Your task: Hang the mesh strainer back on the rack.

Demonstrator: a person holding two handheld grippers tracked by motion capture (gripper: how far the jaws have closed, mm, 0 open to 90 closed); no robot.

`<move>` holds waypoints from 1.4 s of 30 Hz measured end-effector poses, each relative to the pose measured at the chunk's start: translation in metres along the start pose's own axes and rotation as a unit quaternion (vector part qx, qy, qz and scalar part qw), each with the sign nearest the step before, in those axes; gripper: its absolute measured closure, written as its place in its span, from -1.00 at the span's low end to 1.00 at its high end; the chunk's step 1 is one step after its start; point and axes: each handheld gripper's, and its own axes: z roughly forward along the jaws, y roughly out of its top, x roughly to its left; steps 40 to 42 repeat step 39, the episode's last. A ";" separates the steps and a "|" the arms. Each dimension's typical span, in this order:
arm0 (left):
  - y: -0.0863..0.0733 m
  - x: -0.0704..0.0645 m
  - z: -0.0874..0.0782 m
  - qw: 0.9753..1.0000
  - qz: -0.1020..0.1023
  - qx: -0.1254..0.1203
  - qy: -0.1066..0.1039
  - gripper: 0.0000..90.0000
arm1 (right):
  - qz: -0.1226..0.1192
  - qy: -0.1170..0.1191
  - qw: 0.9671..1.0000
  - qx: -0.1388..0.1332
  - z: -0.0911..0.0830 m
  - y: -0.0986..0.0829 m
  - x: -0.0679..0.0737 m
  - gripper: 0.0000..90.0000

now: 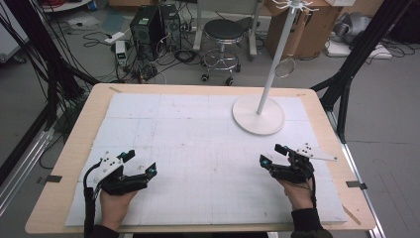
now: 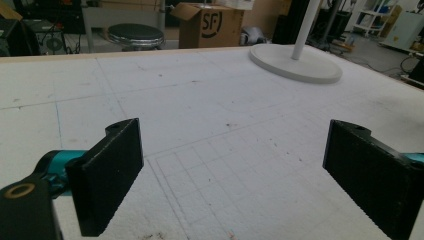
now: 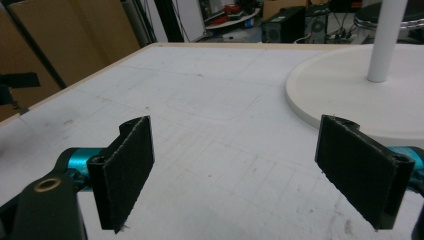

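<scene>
My left gripper point(image 1: 140, 162) rests low over the white mat point(image 1: 198, 148) near the front left, jaws wide apart with nothing between them; the left gripper view shows it as an open pair of black pads point(image 2: 107, 175) above bare mat point(image 2: 225, 125). My right gripper point(image 1: 271, 154) sits at the front right, also open and empty, its pads point(image 3: 127, 165) spread over the mat point(image 3: 210, 140). A white stand point(image 1: 258, 115) with a round base and tall pole rises at the back right; its base point(image 2: 296, 62) lies ahead of the left gripper and close before the right one point(image 3: 345, 95).
A wire ring point(image 1: 285, 67) hangs from the stand's top hooks. The wooden table edge point(image 1: 69, 148) frames the mat. Behind the table stand a black stool point(image 1: 224, 37), computer towers point(image 1: 148, 25), cables and a cardboard box point(image 2: 212, 22). Black frame legs point(image 1: 346, 74) flank the right side.
</scene>
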 end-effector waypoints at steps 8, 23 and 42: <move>0.001 -0.002 0.005 1.000 0.002 0.001 -0.007 -0.78 | -0.006 -0.012 1.000 0.010 -0.003 -0.005 0.001 -0.66; 0.000 0.000 0.007 1.000 0.000 0.006 -0.005 -0.78 | -0.011 -0.009 1.000 0.002 -0.004 -0.005 0.002 -0.66; 0.000 -0.001 0.008 1.000 0.000 0.009 -0.006 -0.78 | -0.010 -0.012 1.000 0.001 -0.004 -0.005 0.002 -0.66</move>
